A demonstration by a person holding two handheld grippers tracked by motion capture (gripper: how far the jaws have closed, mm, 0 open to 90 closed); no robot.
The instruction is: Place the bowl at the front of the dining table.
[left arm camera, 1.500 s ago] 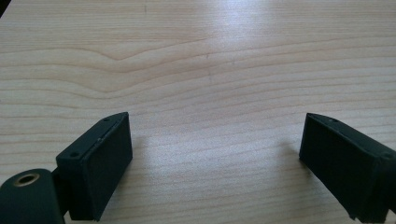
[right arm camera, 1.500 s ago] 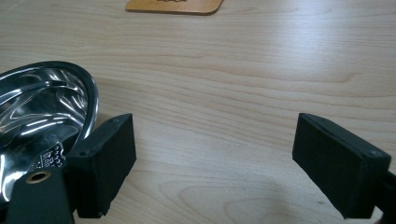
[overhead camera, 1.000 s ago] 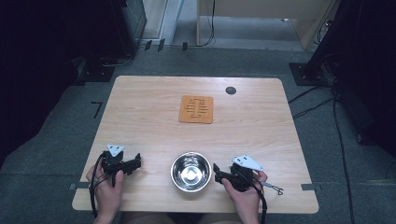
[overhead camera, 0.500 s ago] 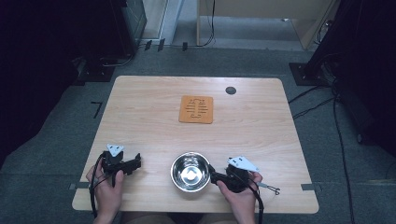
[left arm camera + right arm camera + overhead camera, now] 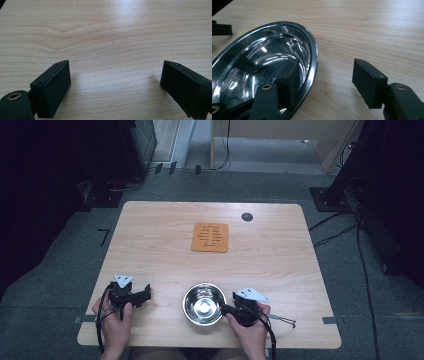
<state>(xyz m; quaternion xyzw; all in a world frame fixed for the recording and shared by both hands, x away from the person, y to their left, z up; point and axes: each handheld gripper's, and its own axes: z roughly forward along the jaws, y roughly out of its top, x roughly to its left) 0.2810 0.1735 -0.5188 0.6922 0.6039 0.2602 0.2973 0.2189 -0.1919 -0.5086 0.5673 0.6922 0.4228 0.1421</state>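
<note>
Your right gripper (image 5: 226, 309) has slid left to the steel bowl (image 5: 204, 303), one jaw now inside the rim, the other outside, jaws apart around the wall.

Shiny silver bowl (image 5: 203, 303), orange slotted mat (image 5: 210, 237), pale woodgrain table (image 5: 280, 265).

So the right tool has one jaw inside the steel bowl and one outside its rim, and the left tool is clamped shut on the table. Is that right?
Not quite. The left tool is open, its jaws wide apart over bare table, as the left gripper view shows. The rest holds: the right tool straddles the rim of the steel bowl.
</note>
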